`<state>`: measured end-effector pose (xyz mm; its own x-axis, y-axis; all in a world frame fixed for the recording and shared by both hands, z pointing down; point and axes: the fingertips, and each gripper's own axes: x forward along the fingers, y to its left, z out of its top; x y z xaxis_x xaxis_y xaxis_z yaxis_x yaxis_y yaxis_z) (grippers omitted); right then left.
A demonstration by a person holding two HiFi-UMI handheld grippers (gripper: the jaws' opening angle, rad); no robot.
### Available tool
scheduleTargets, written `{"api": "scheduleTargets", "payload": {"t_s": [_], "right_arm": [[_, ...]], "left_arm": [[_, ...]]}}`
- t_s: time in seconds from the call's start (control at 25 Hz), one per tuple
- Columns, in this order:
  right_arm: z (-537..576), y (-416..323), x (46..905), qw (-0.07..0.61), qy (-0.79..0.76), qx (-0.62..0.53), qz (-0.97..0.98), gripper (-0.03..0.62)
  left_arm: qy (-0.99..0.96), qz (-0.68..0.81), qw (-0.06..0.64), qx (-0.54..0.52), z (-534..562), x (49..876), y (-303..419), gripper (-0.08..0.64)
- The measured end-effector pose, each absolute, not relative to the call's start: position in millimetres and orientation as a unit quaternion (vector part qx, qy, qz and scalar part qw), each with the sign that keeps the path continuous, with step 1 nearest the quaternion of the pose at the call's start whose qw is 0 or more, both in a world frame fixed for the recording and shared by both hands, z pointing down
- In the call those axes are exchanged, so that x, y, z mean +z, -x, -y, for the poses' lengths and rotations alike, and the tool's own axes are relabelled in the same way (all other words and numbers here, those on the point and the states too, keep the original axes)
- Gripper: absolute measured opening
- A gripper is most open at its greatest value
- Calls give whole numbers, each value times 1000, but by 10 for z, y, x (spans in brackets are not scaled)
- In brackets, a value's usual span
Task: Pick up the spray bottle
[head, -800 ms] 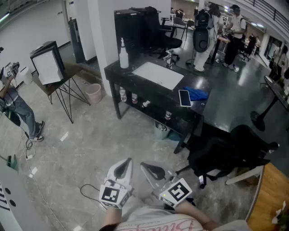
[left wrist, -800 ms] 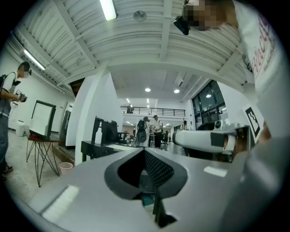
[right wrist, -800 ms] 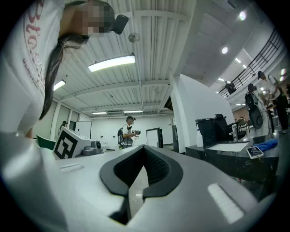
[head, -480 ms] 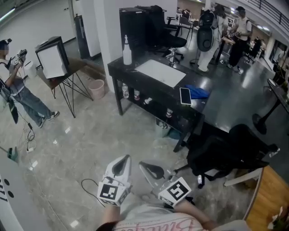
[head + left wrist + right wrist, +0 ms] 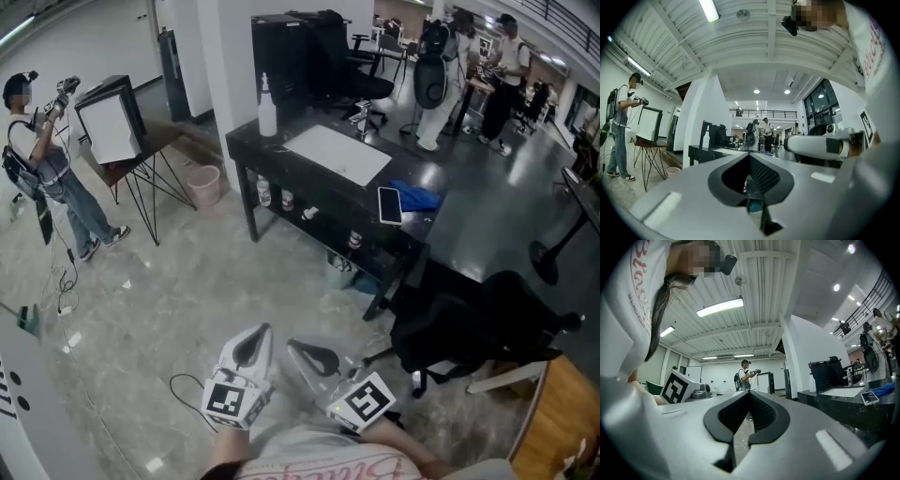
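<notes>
The white spray bottle [image 5: 267,103] stands upright on the far left corner of a black desk [image 5: 246,142], well across the floor from me. It also shows small in the right gripper view as the bottle [image 5: 812,383] on the desk's end. My left gripper [image 5: 251,345] and right gripper [image 5: 314,356] are held side by side close to my body at the bottom of the head view, both pointing level toward the desk. Each is shut with nothing between its jaws, as seen at the left gripper [image 5: 750,157] and the right gripper [image 5: 751,393].
On the desk lie a white sheet [image 5: 337,155], a tablet [image 5: 388,203] and a blue cloth [image 5: 414,197]; small items sit on its lower shelf. A black office chair [image 5: 478,328] stands at my right. A person [image 5: 52,169], a folding stand [image 5: 108,122] and a pink bin [image 5: 206,183] are at the left.
The view has shifted a little, and the person at the left has come farther into view with arms raised. Both grippers keep their place and stay shut.
</notes>
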<state>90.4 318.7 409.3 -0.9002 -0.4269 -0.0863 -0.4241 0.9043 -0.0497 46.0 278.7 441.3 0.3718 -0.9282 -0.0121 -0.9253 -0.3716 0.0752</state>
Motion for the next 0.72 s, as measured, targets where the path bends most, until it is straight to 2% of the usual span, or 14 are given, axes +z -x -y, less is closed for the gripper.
{"api": "scheduleTargets", "payload": {"t_s": [0.44,0.72], "right_arm": [[-2344,-735,4257,23,248,-31,-968,-12],[-1526,-353,4141,28,265,-18,-964,-12]], "left_arm": [[-836,548,22,8,-1953,4472,-226,-2],[-854,520,7,-6,-1102,4289,109,0]]}}
